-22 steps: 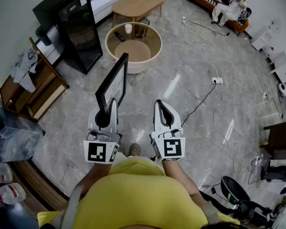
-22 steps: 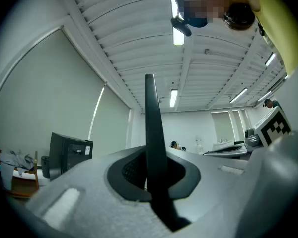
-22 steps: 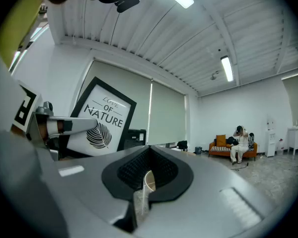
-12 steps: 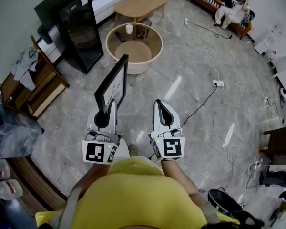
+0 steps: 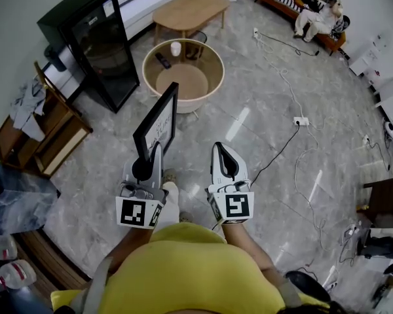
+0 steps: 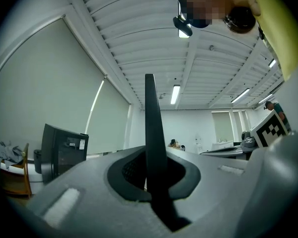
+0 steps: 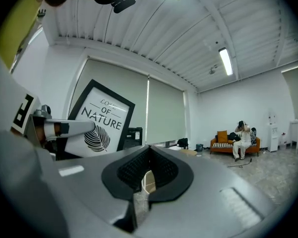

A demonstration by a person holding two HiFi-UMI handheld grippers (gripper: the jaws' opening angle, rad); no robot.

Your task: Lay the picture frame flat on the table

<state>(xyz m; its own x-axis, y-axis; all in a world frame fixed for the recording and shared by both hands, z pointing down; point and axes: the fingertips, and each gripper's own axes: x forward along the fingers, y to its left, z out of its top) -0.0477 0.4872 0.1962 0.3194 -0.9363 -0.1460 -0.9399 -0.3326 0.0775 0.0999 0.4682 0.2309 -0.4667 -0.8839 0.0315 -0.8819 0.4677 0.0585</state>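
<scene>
Left gripper [image 5: 154, 149] tight on picture frame [image 5: 159, 118], right gripper [image 5: 220, 147] closed and empty.

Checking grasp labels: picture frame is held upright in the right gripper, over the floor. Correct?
No. The left gripper holds the picture frame upright, over the floor. The left gripper view shows its fingers closed on the frame's edge.

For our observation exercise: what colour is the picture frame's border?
Black. The picture frame shows its border best in the right gripper view.
</scene>
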